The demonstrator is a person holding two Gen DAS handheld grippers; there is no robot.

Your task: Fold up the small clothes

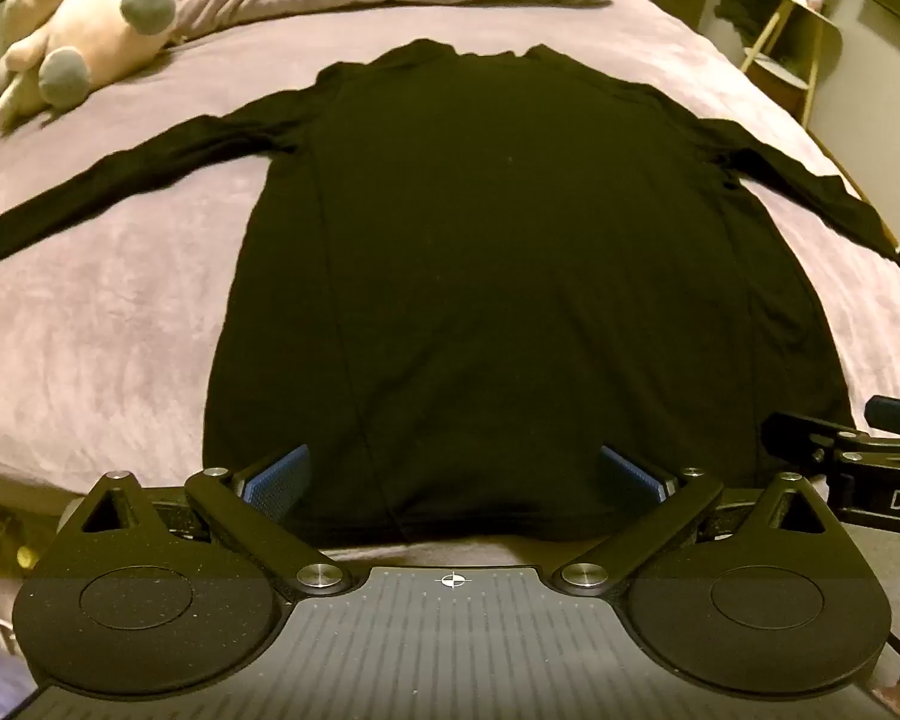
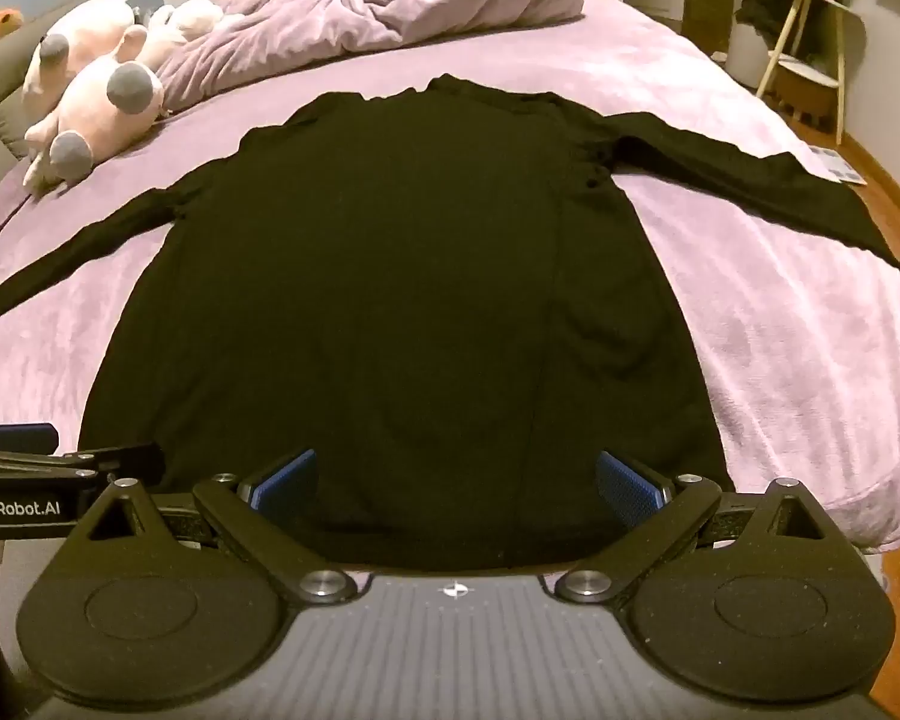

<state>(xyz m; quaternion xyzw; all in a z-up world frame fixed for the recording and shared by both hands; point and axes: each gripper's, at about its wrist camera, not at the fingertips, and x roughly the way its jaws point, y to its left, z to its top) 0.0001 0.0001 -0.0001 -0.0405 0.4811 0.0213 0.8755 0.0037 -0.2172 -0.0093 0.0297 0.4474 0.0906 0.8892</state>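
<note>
A black long-sleeved top (image 1: 510, 276) lies flat on the purple bed, hem toward me, collar at the far end, both sleeves spread out sideways. It also shows in the right wrist view (image 2: 402, 312). My left gripper (image 1: 453, 477) is open and empty, its blue pads just above the hem. My right gripper (image 2: 456, 483) is open and empty too, above the hem a little further right. The right gripper's side shows at the right edge of the left wrist view (image 1: 870, 462); the left gripper shows at the left edge of the right wrist view (image 2: 42, 480).
The purple bed cover (image 1: 102, 324) runs to both sides. Pink plush toys (image 1: 84, 30) lie at the far left, a crumpled duvet (image 2: 390, 6) at the head. A small side table (image 2: 810, 48) stands on the wooden floor to the right.
</note>
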